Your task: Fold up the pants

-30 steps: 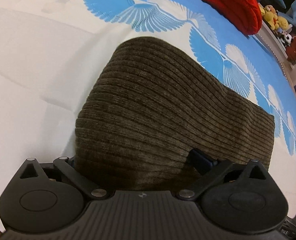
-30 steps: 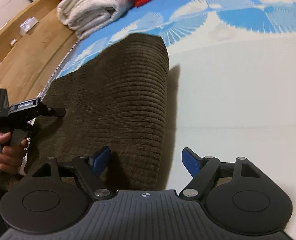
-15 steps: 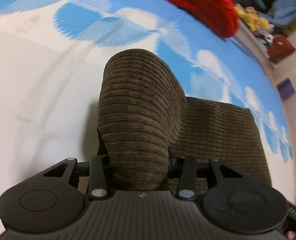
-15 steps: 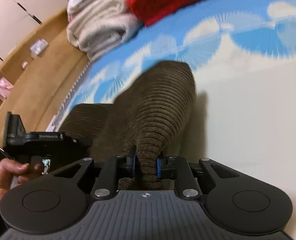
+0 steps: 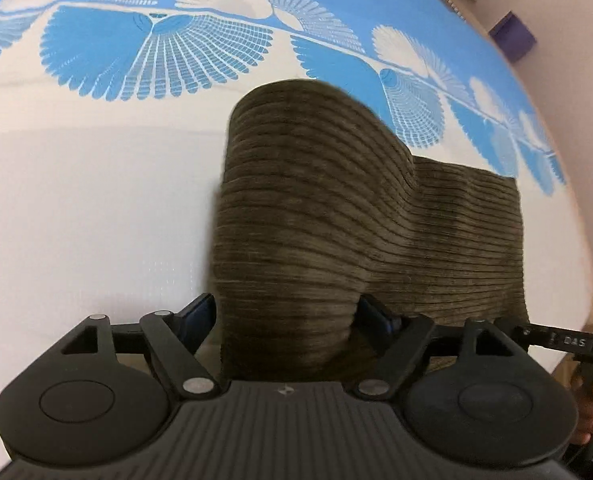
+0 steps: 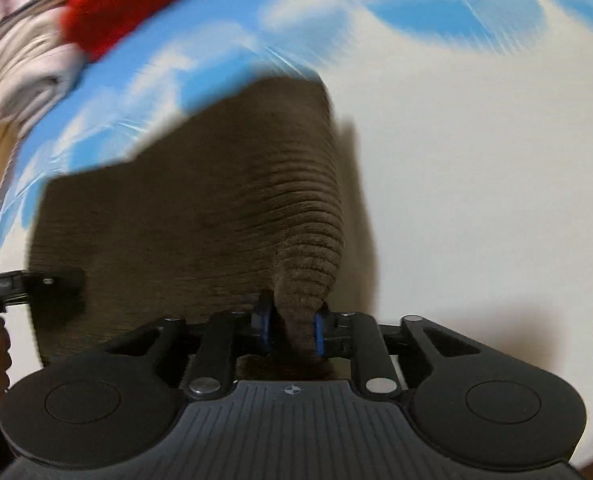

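Pants: dark brown corduroy pants lie folded on the bedspread, filling the centre and right of the left wrist frame and the centre left of the right wrist frame.
Raised edge: 1 side of the cloth is lifted into a hump that runs down to each gripper; the rest lies flat toward the right of the left wrist frame.
Left gripper: left gripper has its 2 blue fingers spread wide on either side of the hump, with cloth between them but not pinched.
Right gripper: right gripper has its fingers drawn close and clamped on a bunched fold of the pants at lower centre.
Bedspread: white bedspread with a blue fan pattern along the top of the frame.
Background: blurred red cloth and pale folded towels in the upper left of the right wrist frame.
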Motion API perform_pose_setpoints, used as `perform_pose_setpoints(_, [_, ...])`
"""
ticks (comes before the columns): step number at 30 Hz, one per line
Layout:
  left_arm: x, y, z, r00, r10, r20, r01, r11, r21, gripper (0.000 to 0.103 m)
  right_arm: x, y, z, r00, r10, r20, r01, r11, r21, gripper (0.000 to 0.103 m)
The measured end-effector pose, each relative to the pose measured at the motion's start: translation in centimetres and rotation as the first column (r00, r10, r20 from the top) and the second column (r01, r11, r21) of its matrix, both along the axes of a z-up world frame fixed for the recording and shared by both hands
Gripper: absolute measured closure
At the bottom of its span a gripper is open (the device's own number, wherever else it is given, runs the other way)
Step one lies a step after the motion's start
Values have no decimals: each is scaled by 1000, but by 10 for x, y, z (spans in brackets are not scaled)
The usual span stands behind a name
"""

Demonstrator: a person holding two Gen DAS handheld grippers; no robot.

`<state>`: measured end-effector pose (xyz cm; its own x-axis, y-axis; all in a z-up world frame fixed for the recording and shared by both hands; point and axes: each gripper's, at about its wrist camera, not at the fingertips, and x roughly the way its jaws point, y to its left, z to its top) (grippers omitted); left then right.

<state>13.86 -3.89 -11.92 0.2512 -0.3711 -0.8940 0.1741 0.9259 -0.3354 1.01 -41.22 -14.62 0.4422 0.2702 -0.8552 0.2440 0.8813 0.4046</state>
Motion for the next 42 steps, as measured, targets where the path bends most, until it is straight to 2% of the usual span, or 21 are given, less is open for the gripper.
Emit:
perform_pose_setpoints(2, [3,10,-1,999,47,-26,-47,999,-11,20,-3,-1,-1,1000,0,30,-1,1000,14,73])
perform_pose_setpoints(6, [3,21,-2,994,87,-62,-91,994,-62,20,-3,1,2,996,43,75,-42,999,-15,48])
perform_pose_setpoints(10, [0,15,-15,995,26,-93,-33,997,-69,21,1,3,-13,998,63,27,-64,998,21,42])
perform_pose_setpoints(11, [-1,11,-18,996,11,-90,-17,998,-67,27,2,6,-15,997,70,23,-70,997,18,42])
perform_pose_setpoints(12, [-4,9,-17,997,1,-80,-6,998,-70,31,3,9,-16,997,79,23,-80,997,15,43])
perform_pose_setpoints(14, [-5,4,-16,999,-17,-51,14,999,-47,37,6,15,-14,995,97,31,-97,995,-2,55])
perform_pose_setpoints(16, [-5,3,-14,999,-23,-32,22,999,-47,46,7,17,-8,994,95,50,-95,995,-16,77])
perform_pose_setpoints(18, [-5,7,-5,1000,-28,-12,27,997,-74,58,5,14,-1,994,75,82,-75,997,-7,83])
perform_pose_setpoints(20, [-5,14,9,1000,-12,13,13,993,-121,64,0,12,13,987,69,145,-69,998,-4,85])
perform_pose_setpoints(23, [-4,23,30,996,26,84,-11,985,-171,65,-8,12,45,945,113,308,-115,993,-10,86])
perform_pose_setpoints(27, [2,32,50,986,67,151,-25,964,-265,63,-13,2,70,884,108,455,-124,992,5,86])
perform_pose_setpoints(28, [4,31,49,986,63,154,-19,961,-274,59,-11,-1,72,876,94,472,-112,994,11,86])
perform_pose_setpoints(30, [10,26,39,989,73,125,-43,972,-232,48,-6,-10,68,885,58,463,-65,998,-2,83])
perform_pose_setpoints(32, [13,21,28,987,109,116,-103,993,-53,48,5,-16,50,928,-5,373,40,995,-87,74])
perform_pose_setpoints(33, [14,21,27,983,129,131,-133,991,26,47,13,-20,38,955,-44,295,96,981,-166,73])
perform_pose_setpoints(34, [13,23,31,977,140,160,-150,987,49,48,19,-26,27,971,-101,218,155,957,-244,72])
perform_pose_setpoints(35, [12,24,39,971,148,185,-155,988,21,52,19,-35,23,964,-183,191,231,935,-269,72])
perform_pose_setpoints(37, [6,20,54,965,112,236,-103,993,-49,53,10,-49,33,927,-263,268,315,933,-173,73])
perform_pose_setpoints(38, [1,14,60,961,65,270,-51,997,-60,53,7,-45,43,919,-224,324,286,945,-157,72])
perform_pose_setpoints(40, [-5,-6,60,953,-35,301,44,999,-23,56,1,-28,55,913,-68,402,160,967,-198,72])
perform_pose_setpoints(42, [-8,-24,44,959,-121,258,112,993,49,60,2,-6,50,921,77,381,3,979,-205,73])
